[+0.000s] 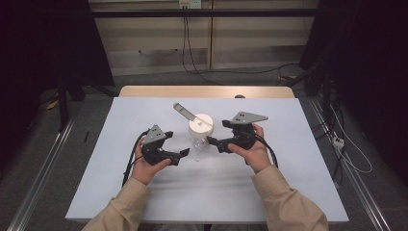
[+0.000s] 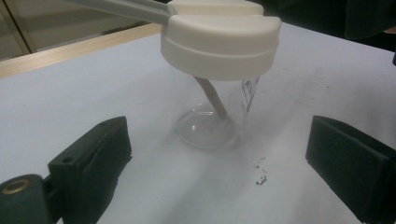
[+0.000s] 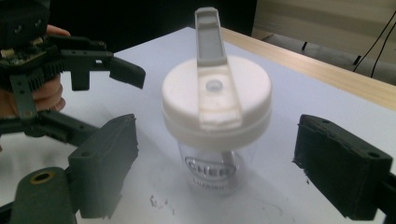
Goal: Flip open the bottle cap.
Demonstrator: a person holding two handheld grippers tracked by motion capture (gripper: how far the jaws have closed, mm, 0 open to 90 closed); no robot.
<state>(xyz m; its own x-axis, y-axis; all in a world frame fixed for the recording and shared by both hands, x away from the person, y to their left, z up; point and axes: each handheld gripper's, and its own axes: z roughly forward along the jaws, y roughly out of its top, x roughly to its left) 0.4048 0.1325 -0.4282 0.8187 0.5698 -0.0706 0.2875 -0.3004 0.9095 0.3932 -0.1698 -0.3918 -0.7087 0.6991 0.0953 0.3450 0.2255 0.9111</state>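
A clear plastic cup (image 1: 199,140) (image 2: 205,126) (image 3: 215,172) with a white lid (image 1: 201,123) (image 2: 219,37) (image 3: 217,100) stands upright at the table's middle. A grey flip tab (image 1: 184,111) (image 3: 212,70) sticks up from the lid, and a straw (image 2: 211,98) runs down inside the cup. My left gripper (image 1: 184,153) (image 2: 219,168) is open just left of the cup, its jaws spread to either side with nothing held. My right gripper (image 1: 210,141) (image 3: 215,172) is open close on the cup's right, its jaws wide on both sides and not touching it.
The white table (image 1: 144,192) has a wooden strip (image 1: 207,91) along its far edge. Small dark specks (image 2: 260,176) (image 3: 156,203) lie on the surface by the cup. Cables (image 1: 192,53) run over the floor beyond the table.
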